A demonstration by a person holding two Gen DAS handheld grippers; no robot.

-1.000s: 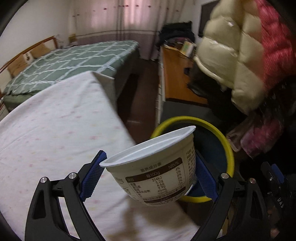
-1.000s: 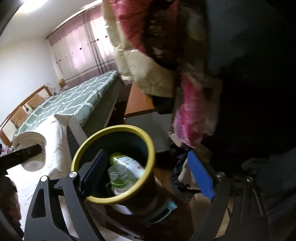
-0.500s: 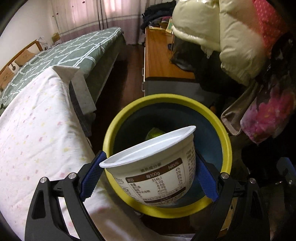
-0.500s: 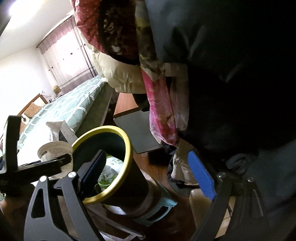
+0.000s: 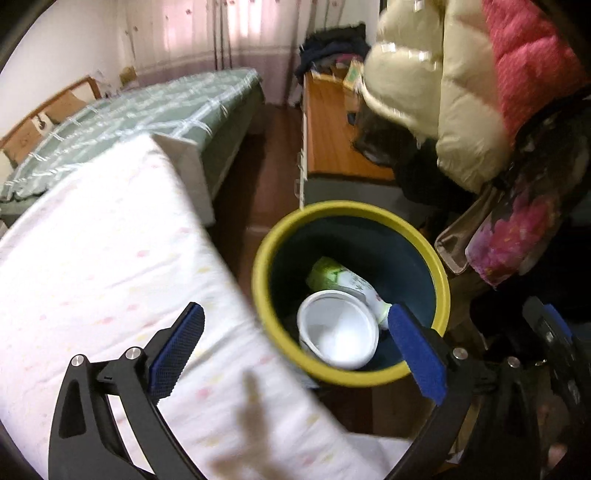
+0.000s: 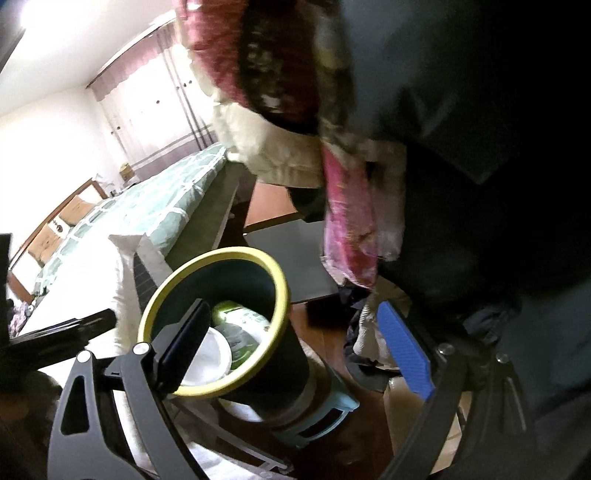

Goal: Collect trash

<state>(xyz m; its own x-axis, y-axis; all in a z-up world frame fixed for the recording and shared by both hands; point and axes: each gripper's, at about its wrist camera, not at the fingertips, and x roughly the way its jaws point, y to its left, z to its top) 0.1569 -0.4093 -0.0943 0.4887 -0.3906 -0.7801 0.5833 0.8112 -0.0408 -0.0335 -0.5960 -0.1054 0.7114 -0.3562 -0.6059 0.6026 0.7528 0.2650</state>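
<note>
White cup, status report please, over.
Left gripper open, empty. Right gripper open, empty. White cup inside yellow-rimmed bin, beside green carton. Nothing blocking.

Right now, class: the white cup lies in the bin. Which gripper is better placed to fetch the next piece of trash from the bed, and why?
Probably the left gripper: open, empty, over the white bedsheet. The right gripper, also open, straddles the bin.

A white mattress [image 5: 110, 266] with faint pastel specks fills the near left. Behind it lies a bed with a green checked cover [image 5: 147, 118]. A wooden desk [image 5: 332, 136] stands right, under a cream-and-pink puffer jacket [image 5: 461, 92]. Pale curtains [image 5: 221, 33] hang behind.
</note>
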